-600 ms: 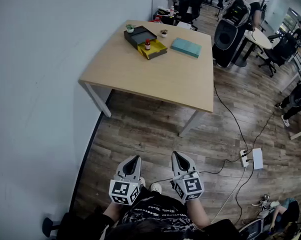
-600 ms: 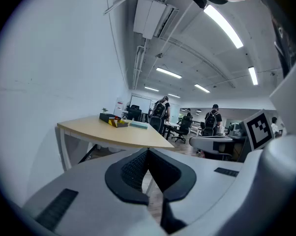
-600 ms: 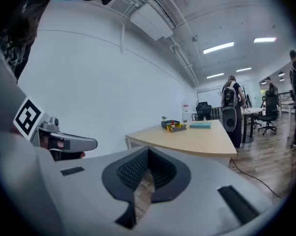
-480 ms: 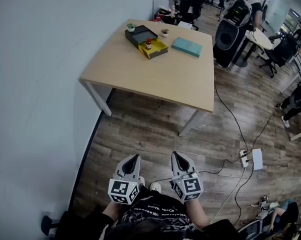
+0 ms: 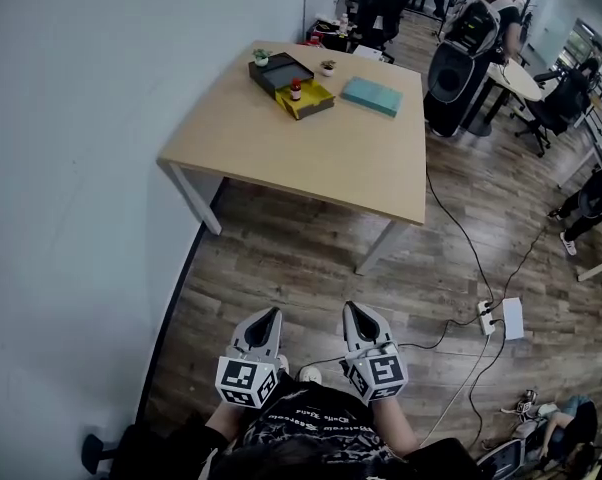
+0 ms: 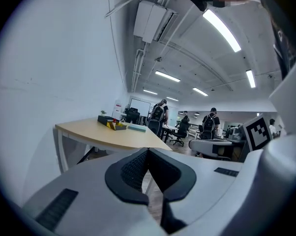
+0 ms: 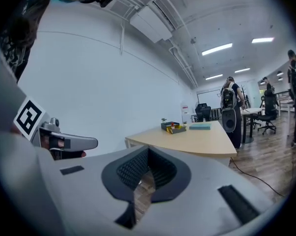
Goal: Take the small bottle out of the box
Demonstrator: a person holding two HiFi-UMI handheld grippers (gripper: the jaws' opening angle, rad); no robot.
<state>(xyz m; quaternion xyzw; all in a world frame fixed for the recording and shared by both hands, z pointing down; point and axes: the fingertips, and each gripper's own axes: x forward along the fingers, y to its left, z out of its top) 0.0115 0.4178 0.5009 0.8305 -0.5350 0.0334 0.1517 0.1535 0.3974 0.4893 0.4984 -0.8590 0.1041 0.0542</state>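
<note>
Both pairs of jaws are shut tight with nothing between them; we hold the left gripper (image 5: 270, 314) and the right gripper (image 5: 350, 308) close to our body over the wood floor (image 5: 311, 263), well apart from the table (image 5: 311, 158). At the table's far end the red-capped small bottle (image 5: 295, 90) stands at the box (image 5: 278, 72), where its dark tray meets a yellow piece, near a teal pad (image 5: 372, 95). Our shirt's white print (image 5: 301, 420) and any label on the bottle are too small to read.

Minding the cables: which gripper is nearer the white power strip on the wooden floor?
Right. The right gripper hangs to the left of the white power strip; the left gripper sits farther left, beyond the right one.
</note>
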